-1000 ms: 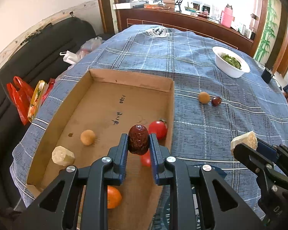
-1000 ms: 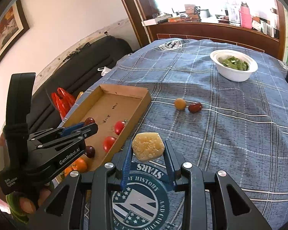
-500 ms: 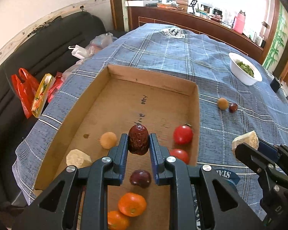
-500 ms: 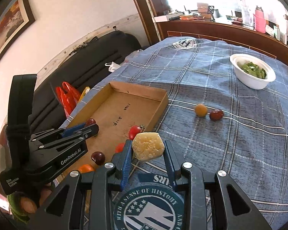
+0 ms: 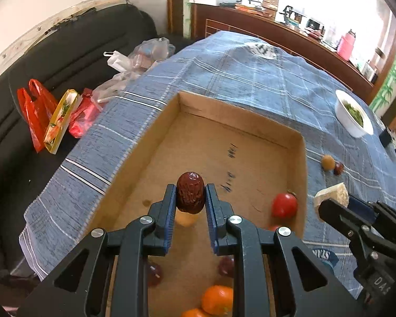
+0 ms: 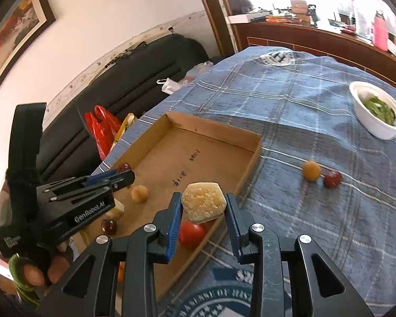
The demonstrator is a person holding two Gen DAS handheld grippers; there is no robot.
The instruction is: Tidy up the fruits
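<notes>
Blue plaid tablecloth on a table next to a black sofa, with a cardboard box sitting on the cloth. My left gripper is clamped on a wrinkly red date, held over the box floor. My right gripper is squeezed onto a pale yellow chunk right above the box's near corner. A tomato and oranges are in the box; two small fruits sit out on the cloth near a white bowl.

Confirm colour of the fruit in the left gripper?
Dark reddish-brown, wrinkled skin: the fruit in the left gripper. Shows best in the left wrist view.
</notes>
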